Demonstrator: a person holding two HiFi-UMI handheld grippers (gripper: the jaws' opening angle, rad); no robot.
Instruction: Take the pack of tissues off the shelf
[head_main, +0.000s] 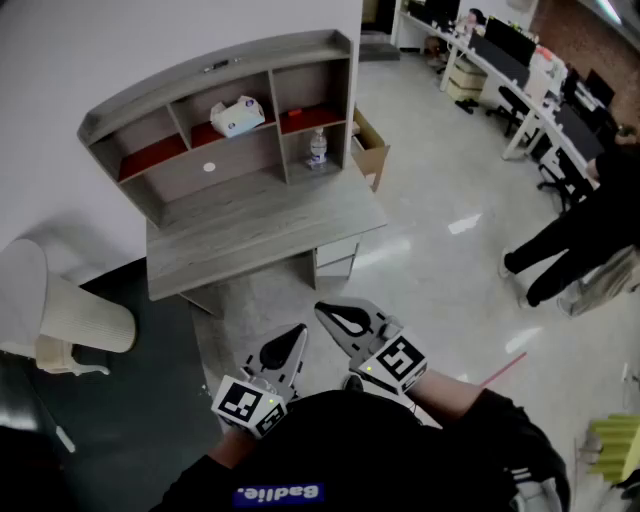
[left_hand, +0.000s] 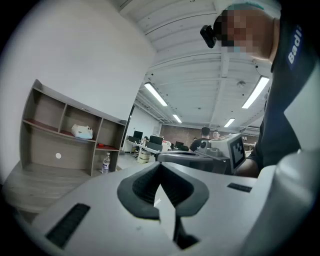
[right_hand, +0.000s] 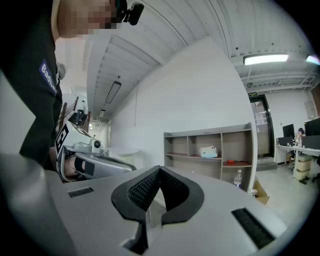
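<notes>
Head view: the pack of tissues (head_main: 238, 115) lies in the middle upper compartment of the shelf (head_main: 215, 65), with its long axis across the compartment's width. I hold the left gripper (head_main: 297, 333) and right gripper (head_main: 325, 312) low at my body, well apart from the shelf. The pack lies ahead and slightly left, and the right tip is marginally further forward.

Left gripper view: jaws pressed together, nothing between them. The pack (left_hand: 82, 131) shows far left.

Right gripper view: jaws pressed together, empty. The pack (right_hand: 208, 151) shows right of centre.

Judgement: a long forward reach comes first.
</notes>
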